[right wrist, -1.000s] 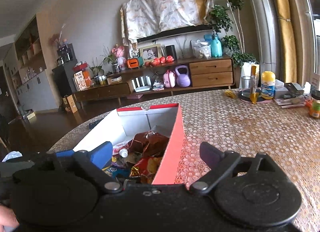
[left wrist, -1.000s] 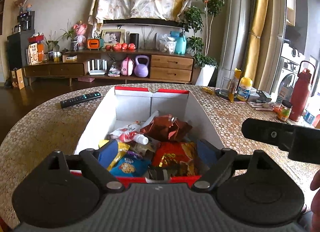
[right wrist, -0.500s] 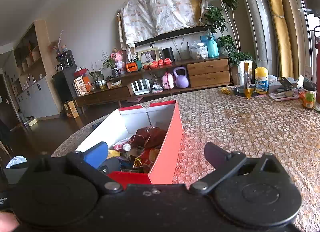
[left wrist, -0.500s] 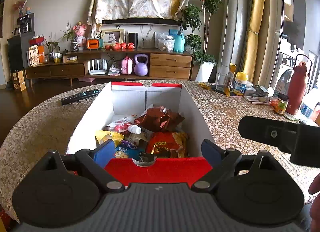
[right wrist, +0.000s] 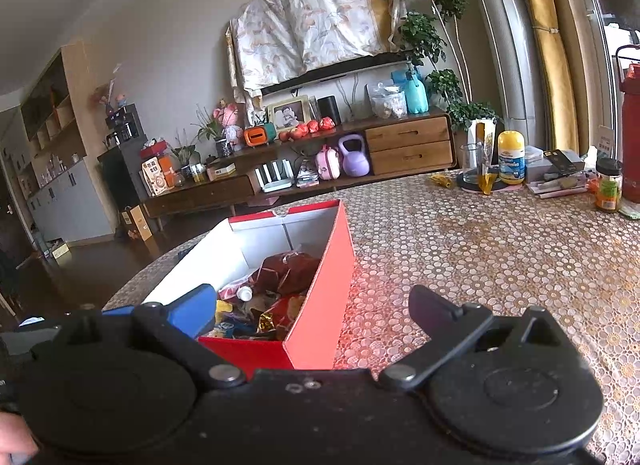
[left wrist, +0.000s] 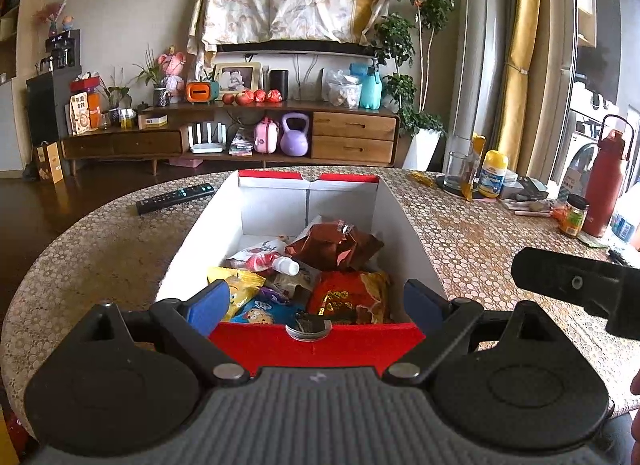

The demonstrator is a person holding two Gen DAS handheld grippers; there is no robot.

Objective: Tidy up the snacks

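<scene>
- The red box point(left wrist: 316, 341) stands open at the top; its far half shows bare white floor, while snack packets point(left wrist: 332, 245) crowd the near half.
- The box's near wall rises right before the left claw point(left wrist: 316, 299), whose jaws stand wide, one fingertip by each near corner.
- The right claw point(right wrist: 316, 305), jaws spread wide with nothing between the pads, straddles the box's right wall point(right wrist: 320, 305).
- Right of the box the table point(right wrist: 500, 265) lies bare across a broad stretch.
- Along the far right edge stand a glass point(left wrist: 456, 171), yellow-capped bottle point(left wrist: 494, 175), jar point(left wrist: 573, 215) and red flask point(left wrist: 606, 185).
- Left of the box lies a remote point(left wrist: 174, 198), with bare table around it.
</scene>
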